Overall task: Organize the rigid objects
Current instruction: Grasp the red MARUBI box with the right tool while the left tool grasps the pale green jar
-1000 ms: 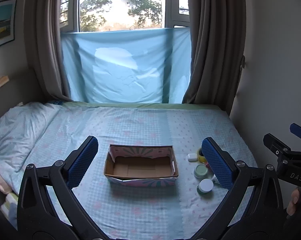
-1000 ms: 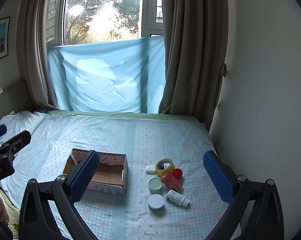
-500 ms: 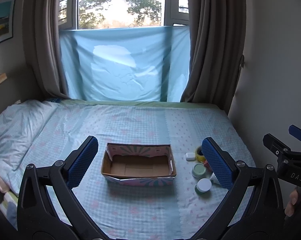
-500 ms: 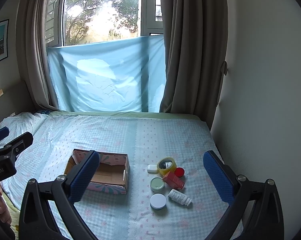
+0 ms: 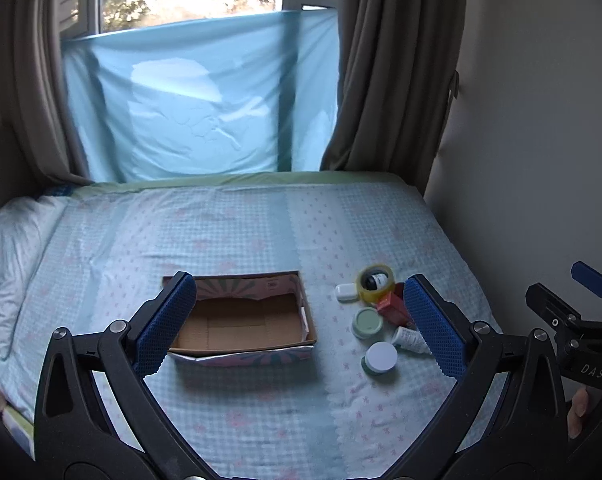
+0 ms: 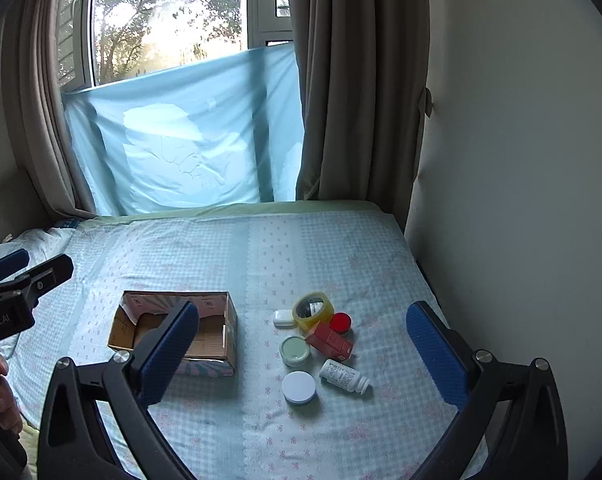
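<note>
An empty cardboard box (image 5: 241,320) (image 6: 173,332) with patterned sides sits on the bed. Right of it lies a cluster: a yellow tape roll (image 6: 313,310) (image 5: 376,283), a small white case (image 6: 282,317), a red box (image 6: 329,342), a red cap (image 6: 339,323), a pale green lidded jar (image 6: 295,350) (image 5: 367,322), a white lidded jar (image 6: 299,387) (image 5: 380,357) and a white pill bottle (image 6: 344,376) on its side. My left gripper (image 5: 297,328) hangs open above the box's near side. My right gripper (image 6: 301,360) is open too, held above the cluster, nothing between its fingers.
The bed sheet (image 6: 261,256) is light blue checked fabric. A pillow (image 5: 9,248) lies at the left. A wall (image 6: 501,160) borders the bed's right side, curtains and a window stand behind. A hand (image 5: 581,408) holds the other gripper at the frame edge.
Both grippers have moved forward and tilted down toward the bed; the box and the cluster appear larger and nearer. Neither gripper has changed its opening.
</note>
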`<state>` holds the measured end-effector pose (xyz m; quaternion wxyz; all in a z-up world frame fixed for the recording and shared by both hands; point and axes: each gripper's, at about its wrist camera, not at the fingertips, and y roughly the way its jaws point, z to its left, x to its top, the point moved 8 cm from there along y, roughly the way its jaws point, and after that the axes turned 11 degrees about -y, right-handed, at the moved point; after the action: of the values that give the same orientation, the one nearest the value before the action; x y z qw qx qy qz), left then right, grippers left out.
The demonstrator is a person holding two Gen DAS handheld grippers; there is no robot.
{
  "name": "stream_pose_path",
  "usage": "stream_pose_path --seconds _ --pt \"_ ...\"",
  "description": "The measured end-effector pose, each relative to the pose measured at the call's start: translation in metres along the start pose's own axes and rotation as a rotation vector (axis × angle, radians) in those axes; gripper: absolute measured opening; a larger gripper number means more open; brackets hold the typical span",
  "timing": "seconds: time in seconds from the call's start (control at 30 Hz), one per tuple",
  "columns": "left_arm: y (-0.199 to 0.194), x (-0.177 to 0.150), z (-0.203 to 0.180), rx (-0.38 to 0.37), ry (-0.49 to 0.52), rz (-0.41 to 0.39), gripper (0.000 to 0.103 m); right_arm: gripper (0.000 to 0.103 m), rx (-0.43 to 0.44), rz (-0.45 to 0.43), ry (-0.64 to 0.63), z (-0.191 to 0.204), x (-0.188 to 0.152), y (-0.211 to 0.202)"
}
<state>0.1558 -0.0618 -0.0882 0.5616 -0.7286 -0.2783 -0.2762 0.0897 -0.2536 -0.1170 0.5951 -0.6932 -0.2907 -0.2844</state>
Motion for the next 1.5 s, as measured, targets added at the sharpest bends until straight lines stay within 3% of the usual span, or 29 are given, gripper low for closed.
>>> stream_pose_path --seconds 0.17,0.33,0.7,0.9,1.0,1.1,1.33,1.4,1.5 --pt "0.071 -0.014 -0.037 -0.079 0.053 0.119 0.103 0.103 0.019 0.046 -0.006 -0.018 -0.018 0.039" --pt "0.148 -0.043 -0.067 -0.12 0.103 0.238 0.103 0.103 0.137 0.067 -0.061 -0.036 -0.035 0.091" --pt "0.295 -0.16 -0.114 -0.158 0.235 0.407 0.103 0.103 0.364 0.217 -0.236 -0.071 -0.094 0.259" --pt "0.369 -0.214 -0.116 -0.118 0.287 0.454 0.103 0.083 0.515 0.331 -0.324 -0.063 -0.144 0.345" --pt "0.395 -0.233 -0.111 -0.092 0.322 0.482 0.103 0.081 0.579 0.369 -0.37 -0.054 -0.161 0.373" --pt "0.414 -0.249 -0.105 -0.076 0.339 0.516 0.103 0.073 0.646 0.412 -0.423 -0.043 -0.174 0.391" --pt "0.439 -0.265 -0.105 -0.084 0.385 0.531 0.103 0.069 0.721 0.437 -0.621 -0.018 -0.185 0.413" --pt "0.446 -0.268 -0.105 -0.097 0.393 0.542 0.102 0.061 0.74 0.456 -0.681 -0.012 -0.19 0.418" --pt "0.455 -0.273 -0.105 -0.101 0.401 0.556 0.087 0.052 0.764 0.472 -0.749 -0.003 -0.193 0.424"
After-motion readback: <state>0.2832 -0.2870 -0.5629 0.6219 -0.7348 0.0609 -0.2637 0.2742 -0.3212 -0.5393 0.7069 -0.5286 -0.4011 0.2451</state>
